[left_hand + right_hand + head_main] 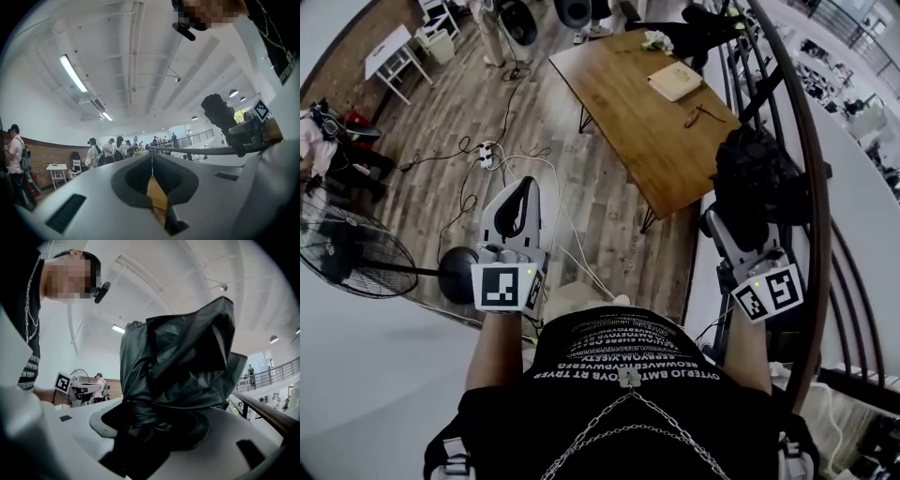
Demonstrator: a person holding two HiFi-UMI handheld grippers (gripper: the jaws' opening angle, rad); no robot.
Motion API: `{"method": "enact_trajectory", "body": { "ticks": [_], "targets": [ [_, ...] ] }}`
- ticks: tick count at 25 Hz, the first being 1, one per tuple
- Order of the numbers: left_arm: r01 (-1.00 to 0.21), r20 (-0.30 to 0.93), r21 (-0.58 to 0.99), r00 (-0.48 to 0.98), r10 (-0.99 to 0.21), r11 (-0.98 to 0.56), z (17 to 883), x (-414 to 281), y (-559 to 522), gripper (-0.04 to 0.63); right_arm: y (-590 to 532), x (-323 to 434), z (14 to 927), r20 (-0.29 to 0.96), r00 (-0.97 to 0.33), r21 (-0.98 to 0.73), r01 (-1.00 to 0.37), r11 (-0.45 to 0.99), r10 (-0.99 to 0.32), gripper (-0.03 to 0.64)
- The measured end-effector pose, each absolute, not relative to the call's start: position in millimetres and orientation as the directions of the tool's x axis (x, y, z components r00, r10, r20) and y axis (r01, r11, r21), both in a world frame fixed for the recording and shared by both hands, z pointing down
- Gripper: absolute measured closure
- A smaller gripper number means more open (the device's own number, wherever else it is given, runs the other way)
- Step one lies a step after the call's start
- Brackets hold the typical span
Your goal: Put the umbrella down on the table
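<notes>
Umbrella, black and bunched, sits clenched in the fingers of the right gripper, held in the air by the near corner of the wooden surface, not on it. The left gripper has its fingers pressed together on nothing. A book lies on the surface.

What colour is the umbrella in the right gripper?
The umbrella is black, clearest in the right gripper view.
</notes>
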State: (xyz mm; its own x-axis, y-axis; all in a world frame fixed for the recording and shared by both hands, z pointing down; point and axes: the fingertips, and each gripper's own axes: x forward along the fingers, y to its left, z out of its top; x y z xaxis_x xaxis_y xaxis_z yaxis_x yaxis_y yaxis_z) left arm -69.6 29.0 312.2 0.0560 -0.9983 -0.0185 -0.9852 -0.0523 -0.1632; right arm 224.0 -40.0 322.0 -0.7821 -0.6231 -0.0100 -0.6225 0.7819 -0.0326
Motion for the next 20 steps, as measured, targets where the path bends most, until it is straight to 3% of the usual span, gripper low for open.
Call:
{"method": "enact_trajectory", "body": {
  "ticks": [4,16,20],
  "targets": [
    [-0.98,0.006,-0.19,0.056,-0.998,-0.057,324,-71,26,0.566,-52,211,332,0.009,-0.797,-0.052,-0.604,0.795,-0.604,0.344],
    [-0.98,-0.086,-0.192,0.07,-0.994,-0.052,316,-100,-37,0.566,-103,166,343,0.011,-0.801,-0.081,-0.597,0.798,-0.598,0.344],
    [-0.978,-0.056,-0.199,0.074,-0.996,-0.061,318,-125,-65,0.566,-124,145,340,0.014,-0.796,-0.067,-0.604,0.794,-0.605,0.344]
  ]
}}
